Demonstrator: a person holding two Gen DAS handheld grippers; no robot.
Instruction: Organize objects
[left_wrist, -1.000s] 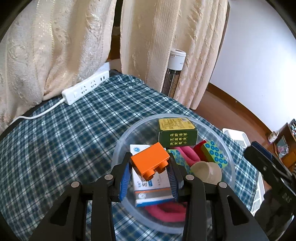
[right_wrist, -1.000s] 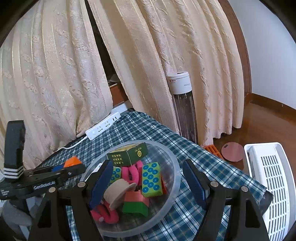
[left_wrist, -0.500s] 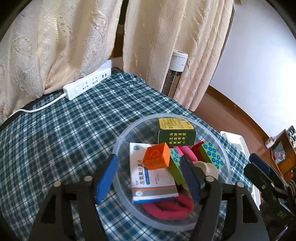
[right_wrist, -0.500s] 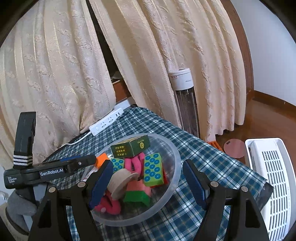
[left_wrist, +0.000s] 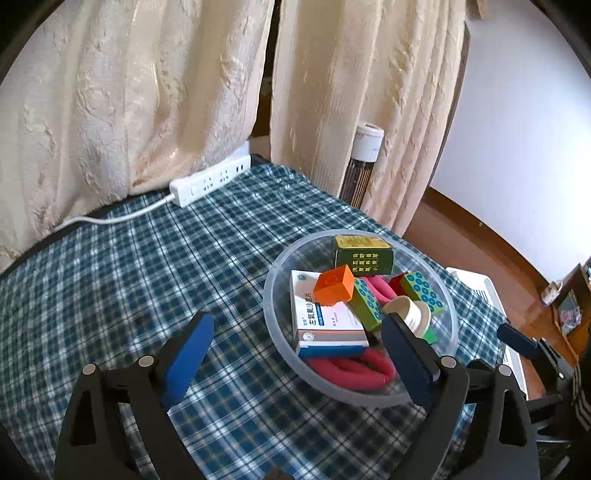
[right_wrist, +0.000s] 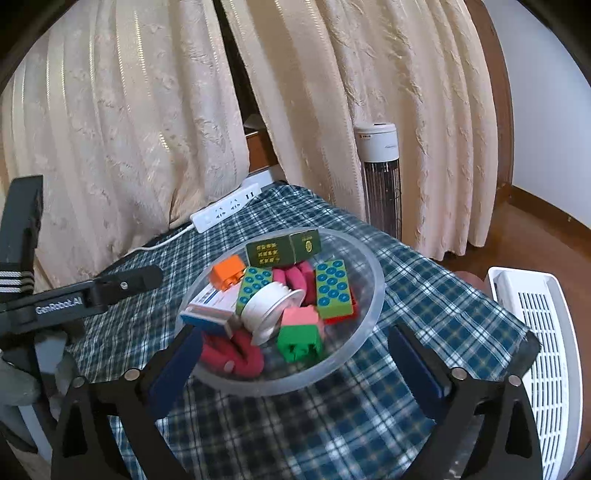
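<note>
Orange block (left_wrist: 334, 285) sits in the clear bowl (left_wrist: 280, 343), tilted, resting on the white medicine box (left_wrist: 325, 321) beside a green dotted block (left_wrist: 365, 304). It looks like light, rigid plastic with smooth faces; judged easy to pinch across two flat sides, though perched at an angle so it may tip or slide off the box if nudged. Bowl also holds a dark green carton (left_wrist: 364, 254), a white spool (right_wrist: 271, 306), red foam rings (left_wrist: 347, 365) (soft, squashy) and a pink-green block (right_wrist: 301, 332). Bowl itself is thin plastic on the plaid-covered bench (left_wrist: 147, 266), likely to skid if pushed at the rim.

Left claw (left_wrist: 295, 354) is spread wide, holding nothing, hovering short of the bowl with one blue pad (left_wrist: 404, 360) over the near rim; contact cannot be told. Right claw (right_wrist: 295, 365) also gapes wide and empty, straddling the bowl's near edge without visibly touching it. Power strip (left_wrist: 210, 179) lies well apart by the curtain (left_wrist: 129, 92).
</note>
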